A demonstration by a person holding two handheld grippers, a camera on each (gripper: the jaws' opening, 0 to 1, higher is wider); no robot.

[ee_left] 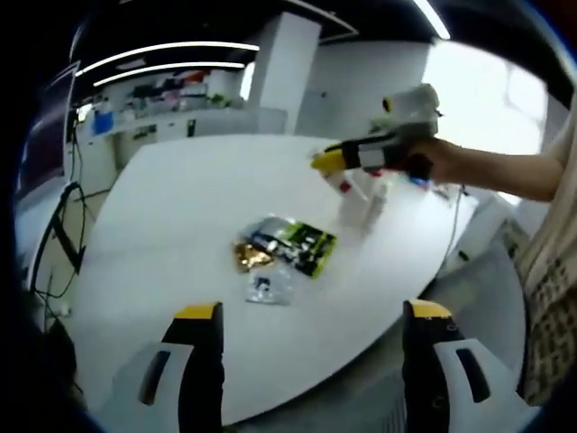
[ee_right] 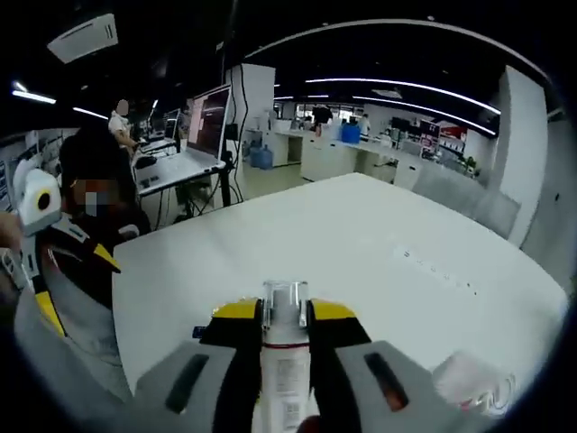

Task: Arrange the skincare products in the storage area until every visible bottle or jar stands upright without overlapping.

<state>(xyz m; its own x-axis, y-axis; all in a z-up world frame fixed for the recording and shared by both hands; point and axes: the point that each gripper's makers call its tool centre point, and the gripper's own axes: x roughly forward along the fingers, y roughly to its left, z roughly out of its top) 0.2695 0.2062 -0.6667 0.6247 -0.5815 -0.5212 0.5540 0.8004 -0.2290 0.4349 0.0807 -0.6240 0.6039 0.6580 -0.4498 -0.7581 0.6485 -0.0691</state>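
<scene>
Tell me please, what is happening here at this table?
A person is arranging skincare products on a white table, with a two-jaw gripper in each hand. The right gripper is shut on a bottle with a clear cap and holds it above the table. The left gripper is open and holds nothing. In front of it lie a few small sachets flat on the table, and further back some white bottles stand under the right gripper.

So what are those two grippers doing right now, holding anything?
Left gripper: open, holding nothing, above the table.
Right gripper: closed on a clear-capped bottle.
</scene>
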